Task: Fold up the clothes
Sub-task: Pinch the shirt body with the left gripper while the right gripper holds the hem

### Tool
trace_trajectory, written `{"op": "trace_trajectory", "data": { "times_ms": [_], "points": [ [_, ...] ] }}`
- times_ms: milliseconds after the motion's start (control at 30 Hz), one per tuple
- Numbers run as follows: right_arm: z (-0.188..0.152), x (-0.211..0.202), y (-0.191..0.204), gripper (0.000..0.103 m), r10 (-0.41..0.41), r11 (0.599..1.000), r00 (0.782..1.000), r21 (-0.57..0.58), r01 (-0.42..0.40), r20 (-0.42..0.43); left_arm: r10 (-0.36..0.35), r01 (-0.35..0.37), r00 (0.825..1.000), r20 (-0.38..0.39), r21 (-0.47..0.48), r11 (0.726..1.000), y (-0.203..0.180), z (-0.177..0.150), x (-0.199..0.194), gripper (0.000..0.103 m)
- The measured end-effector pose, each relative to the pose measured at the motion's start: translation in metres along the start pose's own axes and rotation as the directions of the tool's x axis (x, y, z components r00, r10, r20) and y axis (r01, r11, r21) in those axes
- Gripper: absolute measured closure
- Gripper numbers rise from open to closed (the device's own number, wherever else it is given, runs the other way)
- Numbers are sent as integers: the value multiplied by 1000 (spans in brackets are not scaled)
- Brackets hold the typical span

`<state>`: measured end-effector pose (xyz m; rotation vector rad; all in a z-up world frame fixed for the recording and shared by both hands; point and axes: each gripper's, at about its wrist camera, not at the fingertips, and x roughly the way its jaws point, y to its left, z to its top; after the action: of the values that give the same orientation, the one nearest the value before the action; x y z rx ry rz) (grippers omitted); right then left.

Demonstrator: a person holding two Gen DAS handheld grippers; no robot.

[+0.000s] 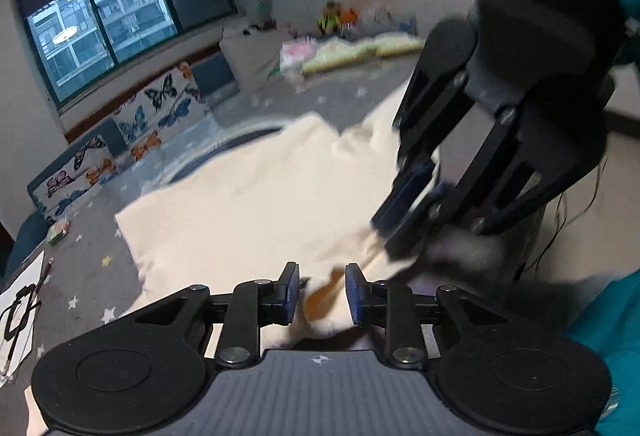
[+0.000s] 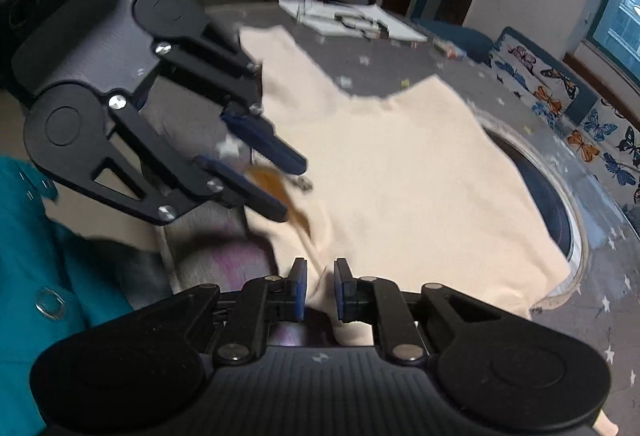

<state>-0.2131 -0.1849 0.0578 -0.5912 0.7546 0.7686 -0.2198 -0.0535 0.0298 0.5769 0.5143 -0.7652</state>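
Note:
A cream garment [image 1: 256, 196] lies spread on the grey star-patterned mat, also in the right wrist view [image 2: 408, 172]. An orange-brown tag [image 1: 324, 294] sits at its near edge [image 2: 276, 182]. My left gripper [image 1: 322, 292] is narrowly parted around the cloth edge and the tag; it shows in the right wrist view [image 2: 294, 188] coming in from the left. My right gripper [image 2: 320, 286] has cream cloth between its close-set fingers; in the left wrist view [image 1: 394, 232] it comes down from the upper right onto the same edge.
The grey mat [image 1: 88, 288] has a round dark ring [image 2: 560, 212] under the garment. Butterfly-print cushions [image 1: 132, 128] line the far edge below a window. White paper [image 1: 18, 320] lies at left, a white tray [image 2: 352, 20] farther off. Teal sleeve [image 2: 24, 236].

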Motion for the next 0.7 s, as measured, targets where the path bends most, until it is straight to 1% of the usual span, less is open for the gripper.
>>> {"op": "trace_trajectory", "data": {
  "times_ms": [33,67,133,167,200,300,400,500,533,567,633,700],
  "points": [
    [-1,2,1,91,-14,1000,1000,-5,14,-8,0,0,1000,-12,-4,1000,1,-2,4,83],
    [-3,4,3,91,-27,1000,999,-13,27,-19,6,-6,1000,-18,-9,1000,2,-3,6,93],
    [-6,4,5,94,-35,999,999,-7,35,-17,17,-17,1000,-6,-24,1000,4,-3,4,96],
    [-7,3,5,97,-44,999,999,-5,44,-10,16,-15,1000,10,-39,999,6,-2,0,98],
    [-7,1,4,100,-53,999,999,0,53,-3,11,-10,1000,28,-57,998,9,-1,-5,98],
    [-6,-11,-5,101,-35,997,999,74,32,41,-10,18,997,79,-103,995,18,1,-20,98],
    [-9,-23,-9,101,16,994,998,106,-23,64,-45,56,995,85,-137,989,23,-5,-24,98],
    [-17,-22,-7,101,59,992,997,112,-64,48,-87,94,994,64,-125,988,20,-13,-22,98],
    [-20,-20,-5,101,77,991,996,109,-81,36,-86,94,994,62,-123,988,19,-14,-21,98],
    [-22,-18,-4,101,94,990,995,106,-96,26,-87,95,994,67,-132,987,20,-14,-22,98],
    [-24,-19,-4,101,101,987,995,121,-103,23,-95,107,992,83,-160,981,25,-13,-24,98],
    [-23,-20,-5,100,94,987,995,124,-97,29,-94,114,989,118,-180,977,28,-9,-30,98]
  ]
}}
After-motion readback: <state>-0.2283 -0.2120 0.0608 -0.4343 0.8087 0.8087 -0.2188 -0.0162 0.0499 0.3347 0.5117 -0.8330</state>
